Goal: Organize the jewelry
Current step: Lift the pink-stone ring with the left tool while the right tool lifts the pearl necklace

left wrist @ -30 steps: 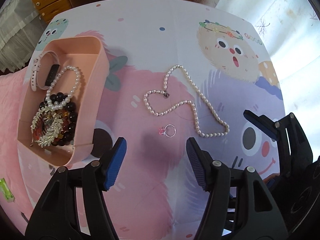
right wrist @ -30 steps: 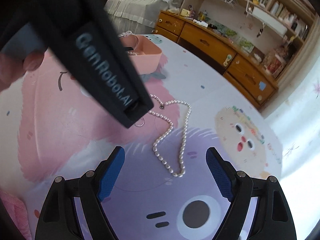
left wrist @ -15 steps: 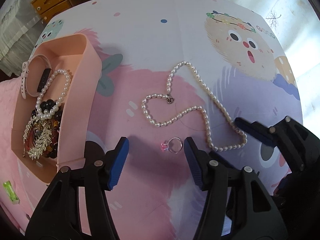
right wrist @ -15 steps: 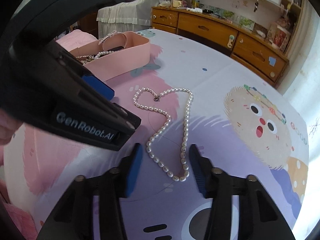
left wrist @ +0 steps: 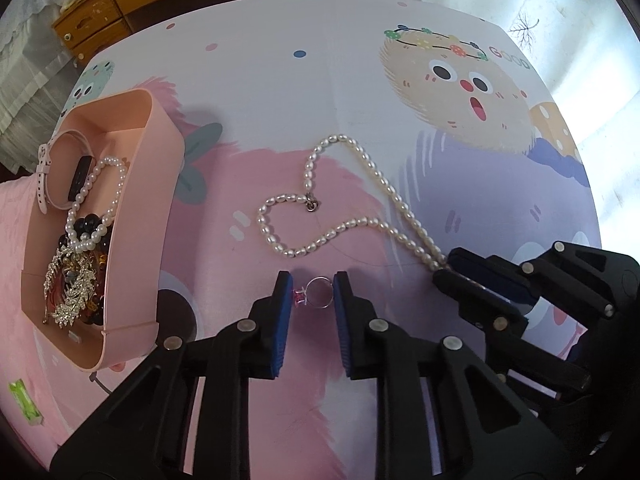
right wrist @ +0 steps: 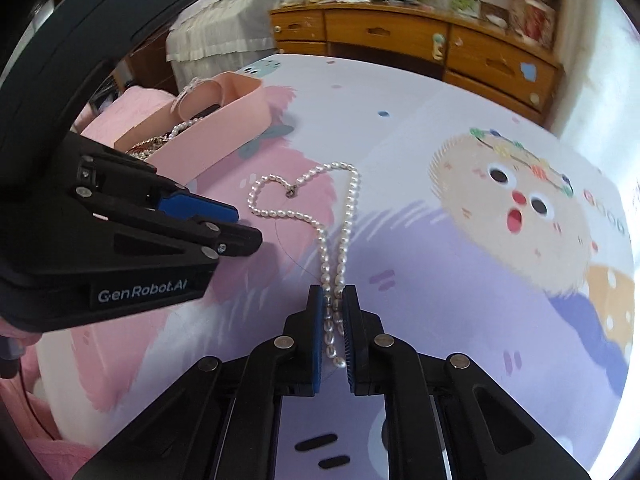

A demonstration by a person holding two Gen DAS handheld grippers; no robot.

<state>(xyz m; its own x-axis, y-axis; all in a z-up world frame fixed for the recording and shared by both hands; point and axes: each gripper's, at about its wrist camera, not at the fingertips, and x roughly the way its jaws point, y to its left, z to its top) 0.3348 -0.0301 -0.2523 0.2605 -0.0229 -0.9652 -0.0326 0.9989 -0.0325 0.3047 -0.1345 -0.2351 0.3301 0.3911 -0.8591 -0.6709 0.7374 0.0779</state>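
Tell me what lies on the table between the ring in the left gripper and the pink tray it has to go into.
Nothing visible does. The ring sits between the left gripper's pads, and only bare tablecloth separates it from the pink tray. The tray's near wall must be cleared. The pearl necklace lies on the far side.

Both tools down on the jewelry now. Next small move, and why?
Probably lift both straight up a little. The left tool has just been closing, its pads flanking the pink-stone ring; the right tool has just been closing on the pearl necklace's looped end. Both pieces lie on the table and must clear the pink tray's wall.
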